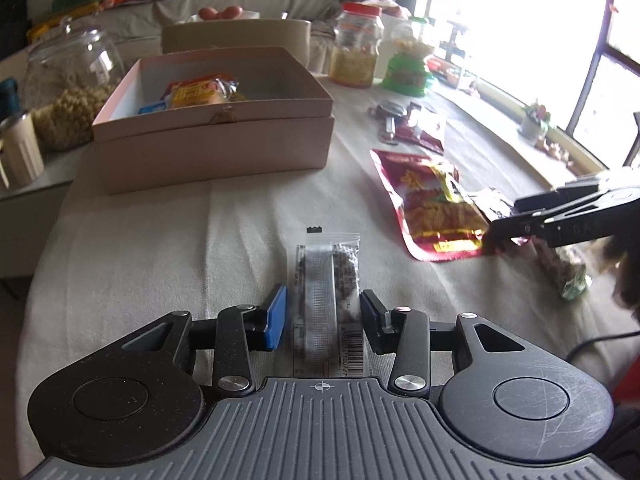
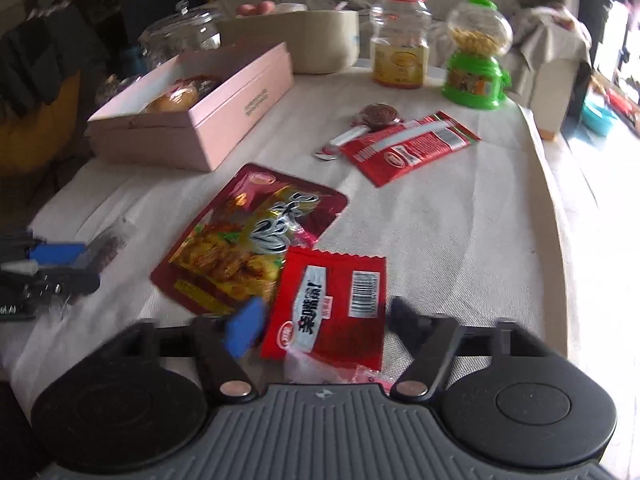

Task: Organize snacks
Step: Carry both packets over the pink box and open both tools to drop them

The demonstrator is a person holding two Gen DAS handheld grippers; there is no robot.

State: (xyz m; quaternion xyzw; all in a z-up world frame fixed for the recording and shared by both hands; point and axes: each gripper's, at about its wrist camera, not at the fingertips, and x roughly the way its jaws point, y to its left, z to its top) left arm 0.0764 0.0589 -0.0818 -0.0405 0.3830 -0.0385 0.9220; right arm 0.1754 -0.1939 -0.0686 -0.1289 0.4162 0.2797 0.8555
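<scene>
Left gripper hangs low over the cloth-covered table, jaws partly apart, and a clear zip bag of dark snacks lies lengthwise between the blue pads; the right-hand pad sits right at the bag's edge, the left one just off it, so whether they are pressing I cannot tell. Over to the right gripper: jaws about half spread, straddling a small red packet with a barcode, which lies near the table's near edge. The blue finger is blurred and close against the packet's left edge, the dark finger stands just clear of its right edge, so no grip shows. That small packet overlaps the corner of a large red pouch, flat on the cloth toward the middle. Further back lie a long red sachet and a wrapped lollipop, touching. The pink box stands open at the far left side, already holding a few wrapped snacks. Along the far edge stand a red-lidded jar and a green dispenser.
</scene>
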